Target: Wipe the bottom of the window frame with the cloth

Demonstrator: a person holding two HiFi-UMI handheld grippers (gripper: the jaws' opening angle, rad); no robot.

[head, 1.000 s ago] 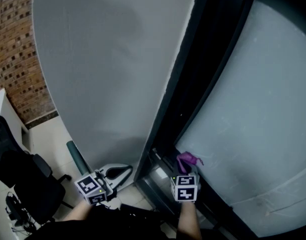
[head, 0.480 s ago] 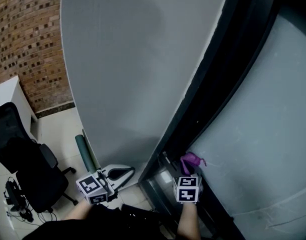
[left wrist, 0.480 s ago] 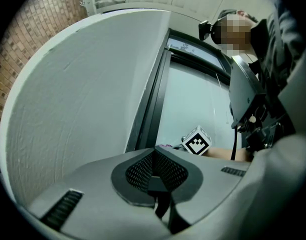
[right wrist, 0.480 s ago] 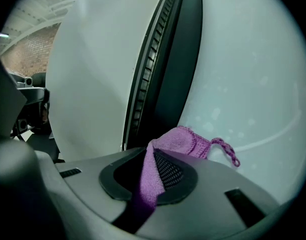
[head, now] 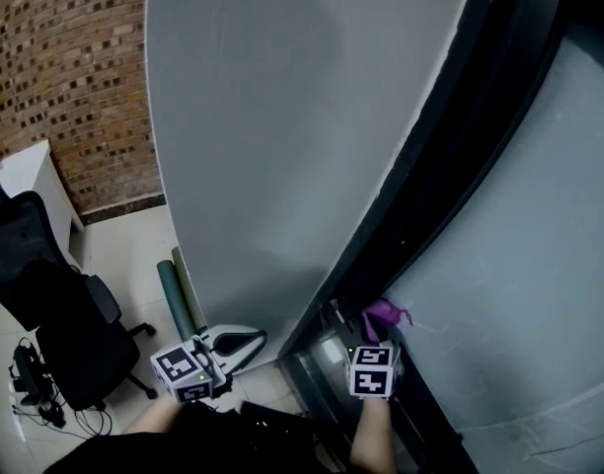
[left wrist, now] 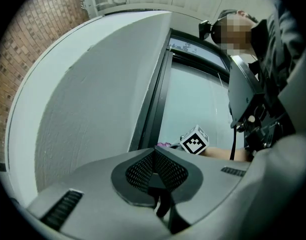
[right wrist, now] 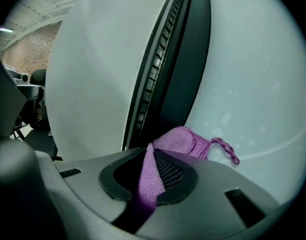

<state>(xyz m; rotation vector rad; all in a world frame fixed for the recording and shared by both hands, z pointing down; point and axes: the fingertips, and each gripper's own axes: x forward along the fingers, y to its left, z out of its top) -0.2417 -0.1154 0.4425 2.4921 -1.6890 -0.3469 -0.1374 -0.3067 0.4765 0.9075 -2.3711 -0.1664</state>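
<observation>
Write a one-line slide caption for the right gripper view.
Right gripper clamps a purple cloth near the dark window frame.

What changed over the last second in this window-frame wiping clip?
Mainly the head camera swung left: the grey wall and window frame slid rightward in its view, baring more brick wall and office chair. The right claw stays shut on the purple cloth at the foot of the frame, with no clear travel along it. The left claw stays shut, empty, held low.
</observation>
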